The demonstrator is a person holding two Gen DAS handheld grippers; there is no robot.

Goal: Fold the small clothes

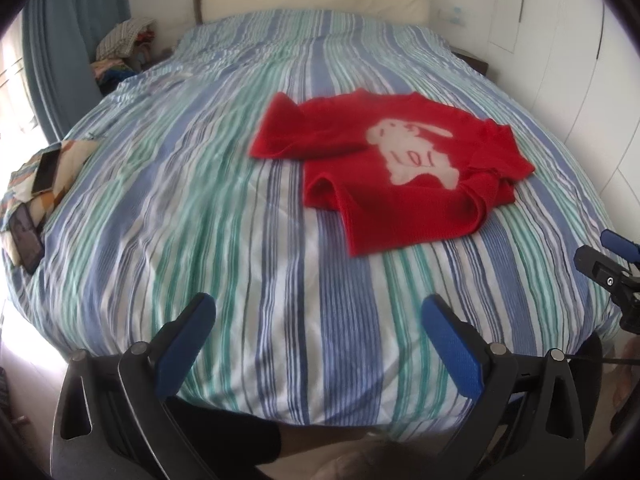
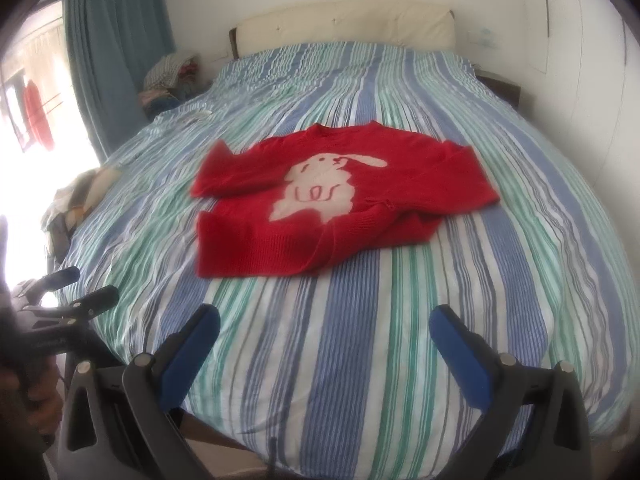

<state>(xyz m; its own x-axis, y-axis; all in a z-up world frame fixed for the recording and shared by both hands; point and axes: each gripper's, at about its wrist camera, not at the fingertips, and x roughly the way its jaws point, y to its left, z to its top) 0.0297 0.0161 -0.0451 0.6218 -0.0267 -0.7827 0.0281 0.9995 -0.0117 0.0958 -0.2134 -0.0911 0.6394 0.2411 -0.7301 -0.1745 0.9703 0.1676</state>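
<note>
A small red sweater (image 1: 384, 160) with a cream rabbit on its front lies spread on the striped bed, sleeves partly folded in and its right side rumpled. It also shows in the right wrist view (image 2: 340, 200). My left gripper (image 1: 318, 312) is open and empty, hovering over the bed's near edge, well short of the sweater. My right gripper (image 2: 324, 320) is open and empty, also near the front edge, with the sweater's hem ahead of it. Each gripper shows at the edge of the other's view: the right one (image 1: 612, 260), the left one (image 2: 76, 292).
The bed (image 1: 200, 220) has a blue, green and white striped cover. Two phones (image 1: 46, 170) lie on a patterned cloth at its left edge. A pile of clothes (image 1: 124, 40) sits at the far left by the blue curtain (image 2: 116, 40). White wardrobe doors (image 1: 580, 60) stand on the right.
</note>
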